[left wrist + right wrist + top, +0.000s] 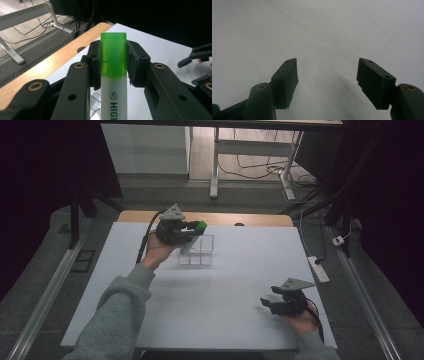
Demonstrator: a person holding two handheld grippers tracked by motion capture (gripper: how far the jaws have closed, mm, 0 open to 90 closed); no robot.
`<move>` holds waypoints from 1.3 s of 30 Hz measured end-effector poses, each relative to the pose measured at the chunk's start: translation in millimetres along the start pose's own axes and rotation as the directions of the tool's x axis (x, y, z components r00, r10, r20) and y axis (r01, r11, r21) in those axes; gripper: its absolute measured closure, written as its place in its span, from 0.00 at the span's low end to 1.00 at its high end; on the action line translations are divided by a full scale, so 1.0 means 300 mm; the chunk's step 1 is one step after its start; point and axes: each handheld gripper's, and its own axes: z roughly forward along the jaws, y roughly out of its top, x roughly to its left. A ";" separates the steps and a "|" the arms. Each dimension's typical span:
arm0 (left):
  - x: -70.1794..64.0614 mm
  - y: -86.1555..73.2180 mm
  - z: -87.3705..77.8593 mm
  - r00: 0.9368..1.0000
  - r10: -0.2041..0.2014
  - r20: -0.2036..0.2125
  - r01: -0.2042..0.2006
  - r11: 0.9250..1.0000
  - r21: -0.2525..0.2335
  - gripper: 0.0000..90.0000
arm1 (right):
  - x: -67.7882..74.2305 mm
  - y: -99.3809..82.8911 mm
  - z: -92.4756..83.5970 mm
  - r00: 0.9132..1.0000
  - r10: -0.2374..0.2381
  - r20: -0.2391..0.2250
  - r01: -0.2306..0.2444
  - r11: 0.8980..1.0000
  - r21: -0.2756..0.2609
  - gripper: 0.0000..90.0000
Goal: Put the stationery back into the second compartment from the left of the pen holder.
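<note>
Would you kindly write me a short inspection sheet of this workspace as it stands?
Surface: white table top, wooden edge at the far side.
Job's things: green-capped highlighter, above a clear compartment box.
Clutter: nothing seen.
Grippers: left gripper shut on the highlighter near its cap; right gripper open, low over the bare table top.
Cables: black cable trails from the left gripper.
Surroundings: power strip on the floor, desk legs, loose wires.
</note>
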 end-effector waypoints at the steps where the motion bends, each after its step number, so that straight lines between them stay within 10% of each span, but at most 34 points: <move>1: 0.006 0.001 0.004 1.000 -0.005 0.002 0.005 1.000 -0.005 0.74 | -0.001 0.000 0.000 1.000 0.000 0.001 0.000 1.000 0.001 0.37; 39: 0.124 -0.009 0.174 0.999 -0.029 -0.015 0.028 0.998 -0.058 0.74 | 0.005 -0.001 0.006 1.000 -0.023 0.020 0.023 0.999 0.026 0.37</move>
